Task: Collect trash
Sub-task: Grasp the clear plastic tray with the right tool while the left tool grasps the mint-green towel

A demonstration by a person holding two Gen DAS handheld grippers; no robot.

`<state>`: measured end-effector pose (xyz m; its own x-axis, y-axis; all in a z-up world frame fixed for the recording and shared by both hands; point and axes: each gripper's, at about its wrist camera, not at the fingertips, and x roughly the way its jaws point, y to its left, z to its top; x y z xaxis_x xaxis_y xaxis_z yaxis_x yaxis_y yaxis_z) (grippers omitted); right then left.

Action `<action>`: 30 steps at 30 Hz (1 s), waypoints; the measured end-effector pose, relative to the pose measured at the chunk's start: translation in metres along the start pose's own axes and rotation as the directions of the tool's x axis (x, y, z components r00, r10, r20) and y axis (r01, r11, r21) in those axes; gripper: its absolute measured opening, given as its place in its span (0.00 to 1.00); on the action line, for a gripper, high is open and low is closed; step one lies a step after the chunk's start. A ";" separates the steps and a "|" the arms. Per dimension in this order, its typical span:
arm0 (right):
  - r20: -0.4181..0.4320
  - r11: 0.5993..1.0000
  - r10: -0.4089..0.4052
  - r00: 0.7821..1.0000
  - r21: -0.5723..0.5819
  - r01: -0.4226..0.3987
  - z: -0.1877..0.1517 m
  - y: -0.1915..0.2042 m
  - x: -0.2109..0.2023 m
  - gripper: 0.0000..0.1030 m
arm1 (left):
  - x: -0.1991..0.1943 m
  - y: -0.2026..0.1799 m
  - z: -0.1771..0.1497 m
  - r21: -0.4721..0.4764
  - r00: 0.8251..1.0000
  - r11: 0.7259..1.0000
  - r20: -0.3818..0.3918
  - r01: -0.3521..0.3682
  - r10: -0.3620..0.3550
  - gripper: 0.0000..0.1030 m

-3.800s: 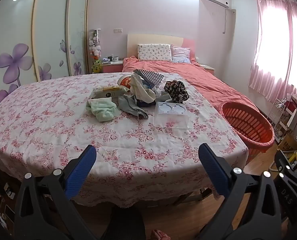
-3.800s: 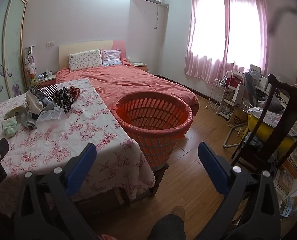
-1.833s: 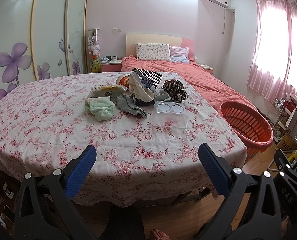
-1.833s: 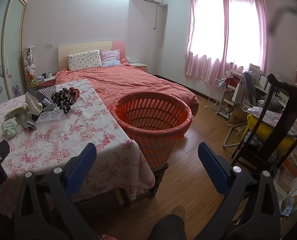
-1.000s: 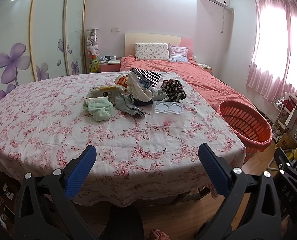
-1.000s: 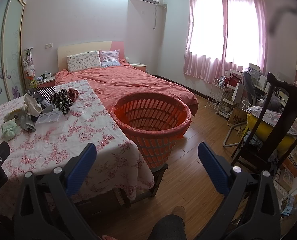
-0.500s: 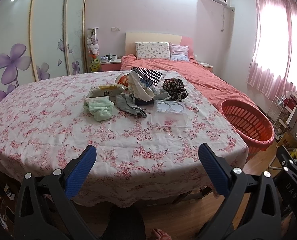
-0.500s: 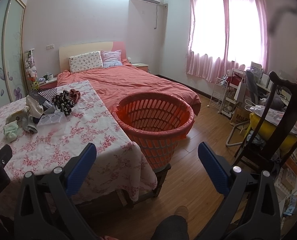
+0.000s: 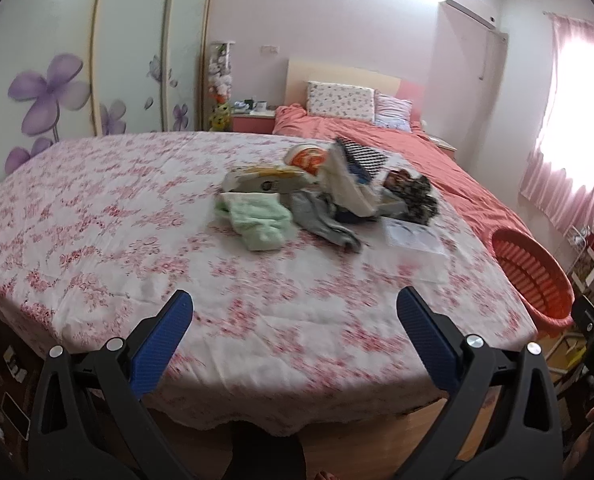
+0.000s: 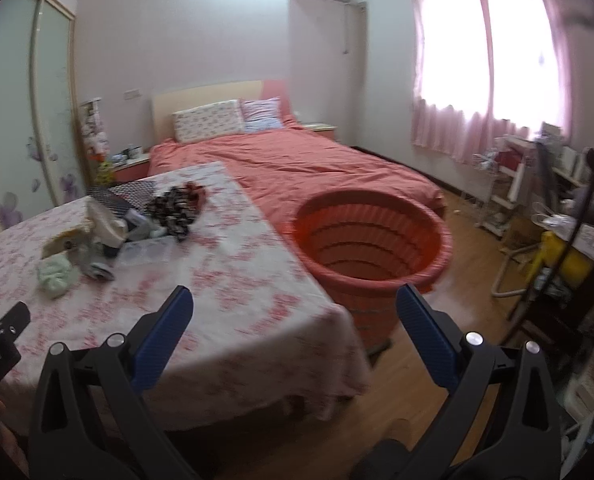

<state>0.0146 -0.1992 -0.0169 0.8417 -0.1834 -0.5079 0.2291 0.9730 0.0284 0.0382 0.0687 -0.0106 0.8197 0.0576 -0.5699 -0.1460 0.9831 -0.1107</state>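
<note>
A heap of clothes and trash (image 9: 329, 196) lies on the table with the pink floral cloth (image 9: 137, 240). In it I see a green cloth (image 9: 259, 220), a grey cloth (image 9: 321, 220), a clear plastic tray (image 9: 413, 236) and a dark floral piece (image 9: 417, 196). The same heap (image 10: 137, 228) shows at the left of the right wrist view. An orange basket (image 10: 371, 240) stands on the floor beside the table's right end. My left gripper (image 9: 293, 320) hangs open over the table's near edge. Near the table corner, my right gripper (image 10: 293, 320) is open with nothing in it.
A bed with an orange-pink cover (image 10: 305, 168) lies behind the table. To the right stand a dark wooden chair (image 10: 577, 240) and a white rack (image 10: 505, 188) with clutter. Wardrobe doors with purple flowers (image 9: 53, 96) line the left wall. Wooden floor (image 10: 437, 360) lies around the basket.
Both views have swung and moved closer to the table, with motion blur now. The heap sits nearer in the right wrist view. Both grippers stay open with nothing in them.
</note>
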 end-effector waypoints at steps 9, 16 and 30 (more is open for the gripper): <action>-0.080 0.990 0.139 0.987 -0.010 -0.140 0.022 0.074 0.069 0.96 | 0.035 0.043 0.023 -0.035 0.997 0.997 -0.028 -0.073 0.072 0.98; -0.162 0.985 0.154 0.975 -0.048 -0.164 0.023 0.133 0.116 0.96 | 0.059 0.064 0.034 -0.057 0.996 0.996 -0.062 -0.071 0.068 0.98; -0.295 0.986 0.124 0.947 -0.073 -0.152 0.009 0.161 0.159 0.92 | 0.101 0.076 0.050 -0.112 0.992 0.994 -0.128 0.000 -0.014 0.83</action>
<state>0.1899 -0.0733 -0.0859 0.6814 -0.0118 -0.7318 0.0628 0.9971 0.0424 0.1370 0.1580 -0.0361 0.7443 0.0208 -0.6675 -0.2070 0.9575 -0.2009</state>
